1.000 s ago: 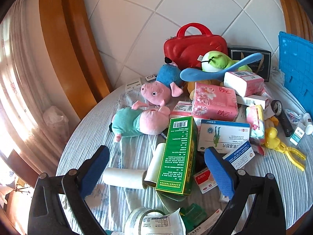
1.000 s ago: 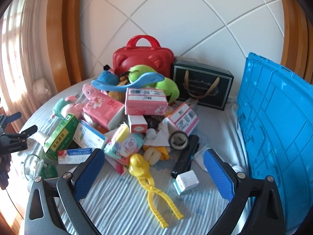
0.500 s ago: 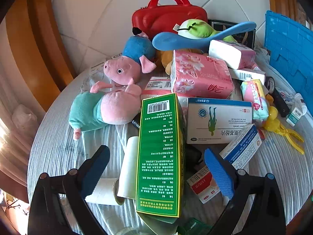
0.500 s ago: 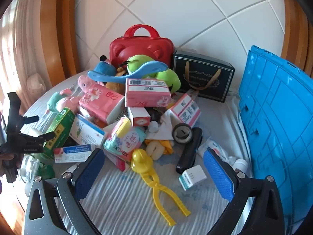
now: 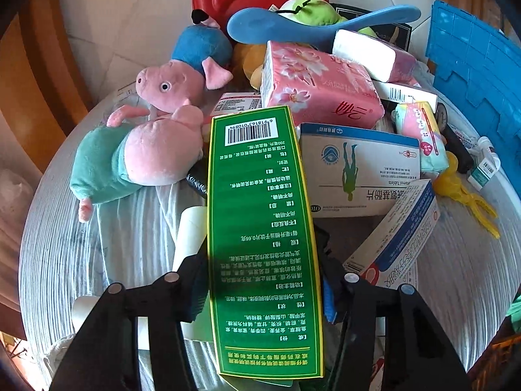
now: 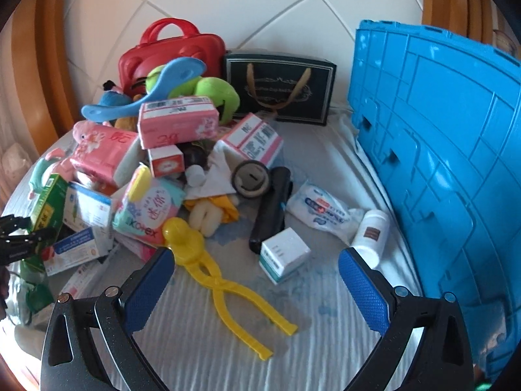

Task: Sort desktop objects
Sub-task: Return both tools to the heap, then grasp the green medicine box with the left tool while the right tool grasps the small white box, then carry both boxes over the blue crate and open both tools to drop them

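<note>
A long green box [image 5: 263, 234] with a barcode lies on the pile of desktop objects. My left gripper [image 5: 263, 296] is shut on the green box, its blue pads pressed against both long sides near the box's near end. In the right wrist view the green box [image 6: 49, 202] and the left gripper [image 6: 19, 238] show at the far left. My right gripper [image 6: 257, 290] is open and empty above the striped cloth, with a yellow duck-headed clamp [image 6: 221, 277] and a small white-and-teal box [image 6: 283, 254] between its fingers.
A blue crate [image 6: 439, 150] stands at the right. A red case [image 6: 169, 52] and a black gift box [image 6: 280, 84] stand at the back. Two pig plush toys [image 5: 156, 130], pink tissue packs [image 5: 319, 88], medicine boxes [image 5: 358, 176], a white bottle [image 6: 371, 231] and a black cylinder [image 6: 270, 208] crowd the table.
My left gripper moved forward and down onto the green box and closed on it. My right gripper moved forward and slightly right, toward the small box and bottle, and stayed open.
</note>
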Demonstrator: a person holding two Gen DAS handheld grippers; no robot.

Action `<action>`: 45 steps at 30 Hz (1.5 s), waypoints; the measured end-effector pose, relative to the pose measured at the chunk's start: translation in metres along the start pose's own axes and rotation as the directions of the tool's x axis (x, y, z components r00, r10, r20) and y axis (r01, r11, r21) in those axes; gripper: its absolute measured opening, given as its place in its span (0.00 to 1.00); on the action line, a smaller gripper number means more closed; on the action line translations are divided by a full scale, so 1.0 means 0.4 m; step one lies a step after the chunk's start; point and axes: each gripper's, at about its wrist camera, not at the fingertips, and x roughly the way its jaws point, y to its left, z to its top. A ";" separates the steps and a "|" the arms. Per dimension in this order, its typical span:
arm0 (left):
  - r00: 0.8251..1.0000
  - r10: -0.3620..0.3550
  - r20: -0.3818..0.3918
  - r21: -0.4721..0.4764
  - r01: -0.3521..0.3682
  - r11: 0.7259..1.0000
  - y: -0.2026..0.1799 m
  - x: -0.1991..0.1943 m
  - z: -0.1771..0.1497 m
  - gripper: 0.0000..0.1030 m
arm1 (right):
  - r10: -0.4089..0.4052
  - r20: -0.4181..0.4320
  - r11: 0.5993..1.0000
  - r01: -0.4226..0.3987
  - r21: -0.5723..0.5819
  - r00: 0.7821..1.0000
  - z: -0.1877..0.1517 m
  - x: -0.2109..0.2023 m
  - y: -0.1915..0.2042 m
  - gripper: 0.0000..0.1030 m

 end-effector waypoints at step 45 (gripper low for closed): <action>0.936 -0.179 0.302 0.257 0.100 0.961 -0.215 -0.332 0.238 0.50 | -0.027 0.182 0.995 0.009 0.104 0.983 0.156 -0.214 -0.028 0.46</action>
